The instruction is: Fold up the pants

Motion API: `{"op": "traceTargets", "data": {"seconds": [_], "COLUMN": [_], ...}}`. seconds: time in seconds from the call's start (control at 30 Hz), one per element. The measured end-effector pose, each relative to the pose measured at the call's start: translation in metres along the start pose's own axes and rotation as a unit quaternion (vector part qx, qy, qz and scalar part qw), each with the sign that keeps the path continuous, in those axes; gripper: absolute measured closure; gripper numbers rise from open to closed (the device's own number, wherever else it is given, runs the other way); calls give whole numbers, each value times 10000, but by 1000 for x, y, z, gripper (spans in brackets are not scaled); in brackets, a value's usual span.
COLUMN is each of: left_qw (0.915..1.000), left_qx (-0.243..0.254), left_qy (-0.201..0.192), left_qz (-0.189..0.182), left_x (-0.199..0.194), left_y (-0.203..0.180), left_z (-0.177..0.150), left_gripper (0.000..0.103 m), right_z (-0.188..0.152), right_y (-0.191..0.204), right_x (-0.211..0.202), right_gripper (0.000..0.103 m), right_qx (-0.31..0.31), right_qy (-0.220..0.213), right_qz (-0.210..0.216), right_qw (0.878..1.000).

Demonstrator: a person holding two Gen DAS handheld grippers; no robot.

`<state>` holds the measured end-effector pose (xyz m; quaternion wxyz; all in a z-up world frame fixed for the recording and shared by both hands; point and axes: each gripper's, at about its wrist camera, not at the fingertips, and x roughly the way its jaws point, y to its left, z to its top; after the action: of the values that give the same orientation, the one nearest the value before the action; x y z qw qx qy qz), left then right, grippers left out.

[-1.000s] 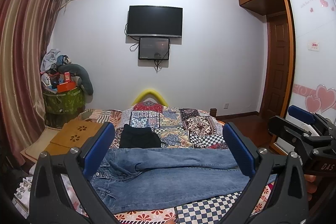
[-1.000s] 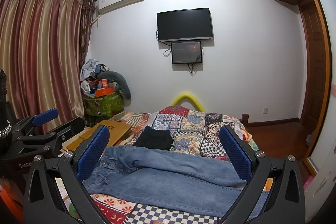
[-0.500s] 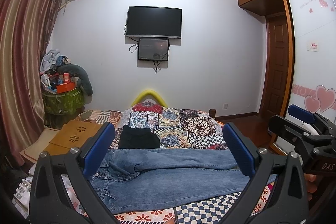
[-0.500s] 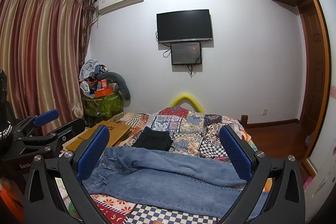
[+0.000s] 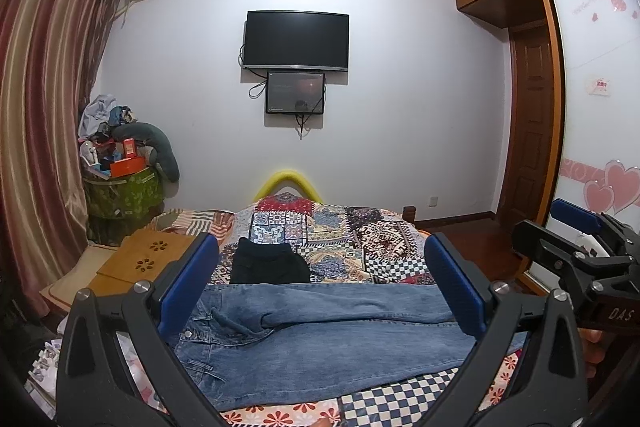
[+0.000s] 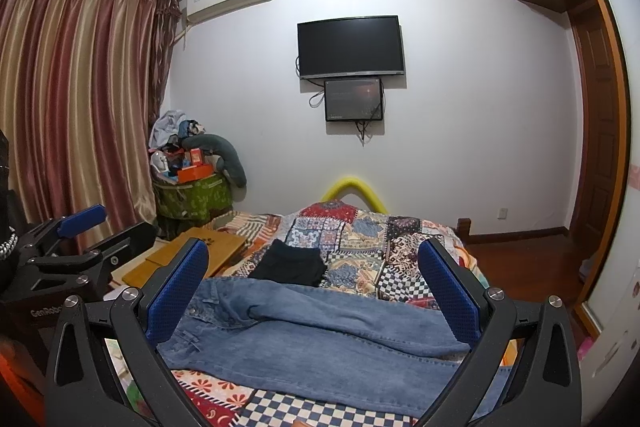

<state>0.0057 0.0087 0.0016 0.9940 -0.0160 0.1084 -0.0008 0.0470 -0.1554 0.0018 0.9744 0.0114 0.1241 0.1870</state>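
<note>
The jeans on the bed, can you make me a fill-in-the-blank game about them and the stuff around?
1. The jeans lie spread out on the patchwork ____.
2. Just beyond the jeans sits a folded piece of clothing whose color is ____.
3. The left gripper and the right gripper both have their jaws ____.
4. On the wall, the TV hangs right ____ a smaller screen.

Missing words: bed; black; open; above

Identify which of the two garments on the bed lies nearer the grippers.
The blue jeans, spread across the near edge, waistband left. The folded black garment lies beyond them, farther up the patchwork quilt.
</note>
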Motion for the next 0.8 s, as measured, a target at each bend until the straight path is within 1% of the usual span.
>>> {"op": "traceTargets", "data": {"seconds": [0.17, 0.37, 0.43, 0.57, 0.67, 0.73, 0.8], "left_qw": [9999, 9988, 9978, 9944, 9907, 9875, 9825], "left_qx": [-20, -86, -108, -29, 42, 54, -10], "left_qy": [134, 438, 539, 778, 946, 1089, 1327], "left_qz": [57, 216, 357, 716, 974, 1143, 1309], "left_x": [22, 74, 95, 142, 175, 200, 227], "left_y": [11, 36, 47, 70, 90, 103, 122], "left_z": [4, 14, 15, 16, 11, 4, -5], "left_gripper": [0, 0, 0, 0, 0, 2, 3], "right_z": [-1, 1, 2, 1, -2, -9, -18], "right_y": [-4, -15, -21, -33, -41, -47, -53], "right_x": [24, 60, 76, 102, 129, 150, 172], "right_gripper": [0, 0, 0, 0, 0, 0, 0], "right_qx": [-55, -85, -145, -213, -289, -362, -391], "right_qy": [230, 484, 521, 647, 877, 1071, 1354], "right_qz": [-31, -123, -266, -352, -366, -385, -459], "right_qw": [9997, 9987, 9982, 9971, 9951, 9928, 9890]}}
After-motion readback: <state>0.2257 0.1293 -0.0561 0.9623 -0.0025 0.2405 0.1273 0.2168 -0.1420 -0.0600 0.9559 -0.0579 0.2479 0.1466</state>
